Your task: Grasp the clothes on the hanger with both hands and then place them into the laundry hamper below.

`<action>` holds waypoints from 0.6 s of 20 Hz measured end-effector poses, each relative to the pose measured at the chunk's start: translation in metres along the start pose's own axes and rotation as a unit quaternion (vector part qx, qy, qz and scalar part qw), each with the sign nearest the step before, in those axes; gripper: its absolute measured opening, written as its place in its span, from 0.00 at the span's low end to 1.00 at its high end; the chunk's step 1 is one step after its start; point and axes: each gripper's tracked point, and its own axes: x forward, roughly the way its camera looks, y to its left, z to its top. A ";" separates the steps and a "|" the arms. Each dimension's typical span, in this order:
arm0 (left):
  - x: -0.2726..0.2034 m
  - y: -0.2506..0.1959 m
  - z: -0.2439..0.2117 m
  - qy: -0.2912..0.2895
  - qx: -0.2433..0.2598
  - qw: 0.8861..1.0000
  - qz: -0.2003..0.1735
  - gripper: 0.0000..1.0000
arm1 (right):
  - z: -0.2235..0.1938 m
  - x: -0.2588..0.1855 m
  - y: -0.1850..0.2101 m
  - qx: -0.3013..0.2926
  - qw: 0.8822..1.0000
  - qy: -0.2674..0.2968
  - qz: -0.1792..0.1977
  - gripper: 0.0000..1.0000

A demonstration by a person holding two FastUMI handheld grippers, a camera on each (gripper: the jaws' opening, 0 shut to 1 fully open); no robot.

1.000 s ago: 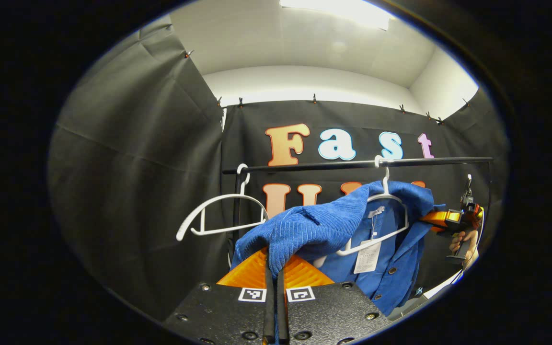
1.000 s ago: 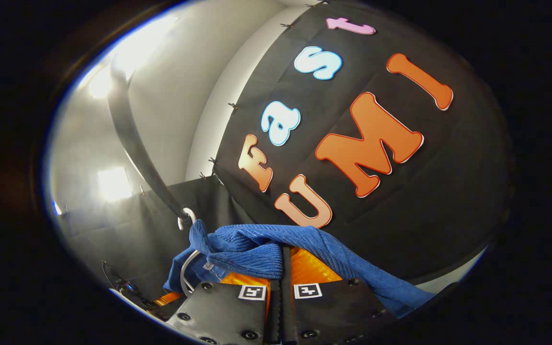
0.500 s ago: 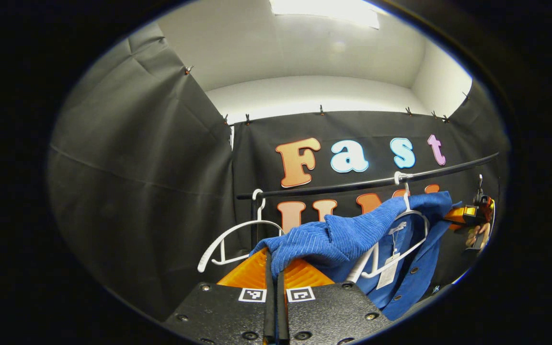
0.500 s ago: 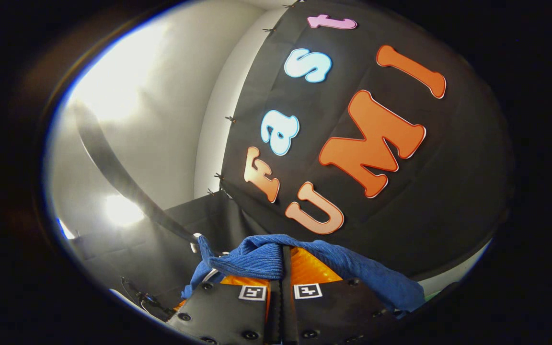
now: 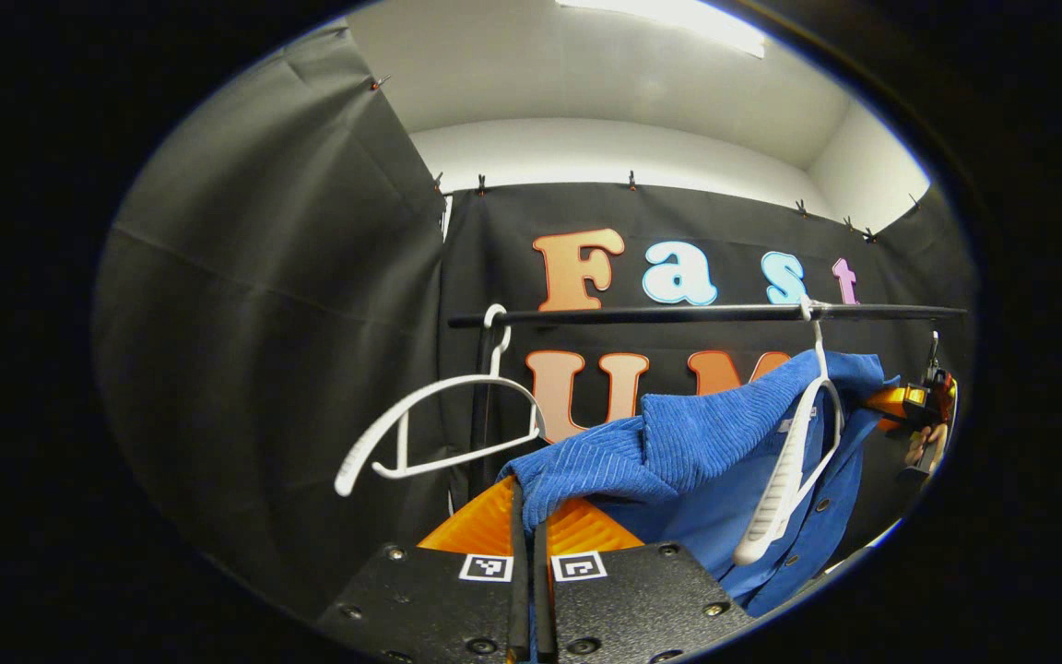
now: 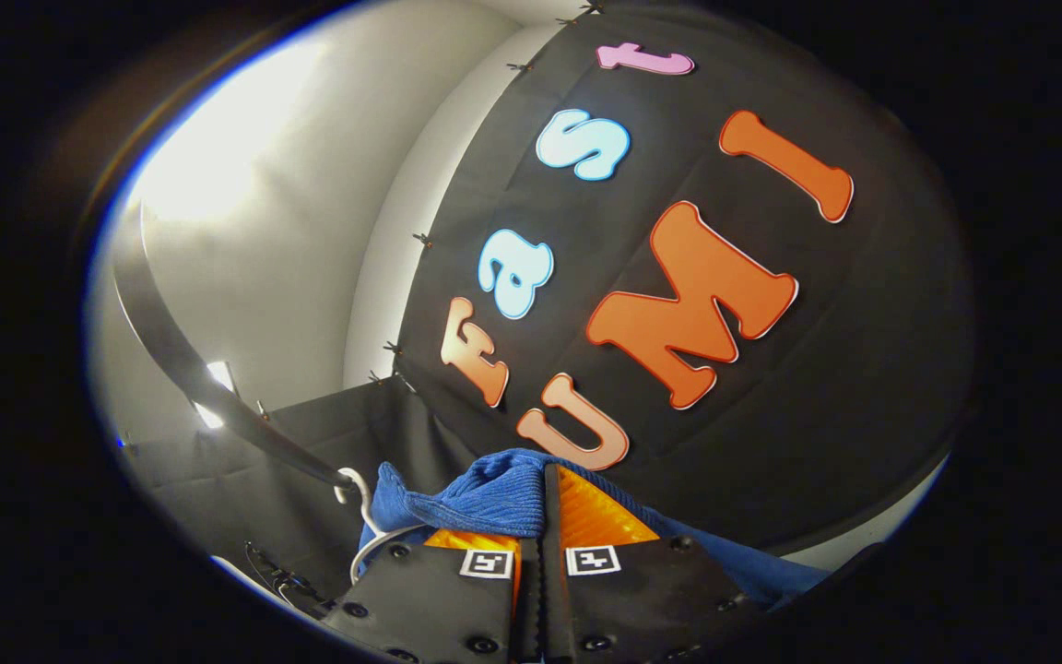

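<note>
**Both grippers clamped on the blue jacket, up at the rail**

Going left to right in the left gripper view: an empty white hanger (image 5: 439,420) on the black rail (image 5: 706,314), then the left gripper (image 5: 525,516), jaws closed tight on the blue jacket (image 5: 678,443). The jacket's hanger (image 5: 794,461) hangs tilted. Far right, the right gripper (image 6: 545,503) is pinching the jacket's other end.

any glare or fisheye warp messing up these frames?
Left gripper view: bright ceiling light strip blown out; black clothes rail nearly straight, blue corduroy jacket sharp. Right gripper view: ceiling glare washes the wall; same rail bows strongly.
</note>
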 end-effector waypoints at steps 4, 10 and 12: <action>0.014 -0.008 -0.037 0.034 -0.026 0.999 -0.014 0.02 | -0.006 -0.002 -0.027 0.000 0.999 0.002 -0.033 0.08; 0.013 -0.018 -0.087 0.059 -0.024 0.998 -0.019 0.02 | -0.029 -0.008 -0.067 -0.033 0.996 0.012 -0.080 0.08; 0.011 -0.020 -0.098 0.067 -0.027 0.997 -0.019 0.02 | -0.040 -0.012 -0.069 -0.059 0.994 0.021 -0.087 0.07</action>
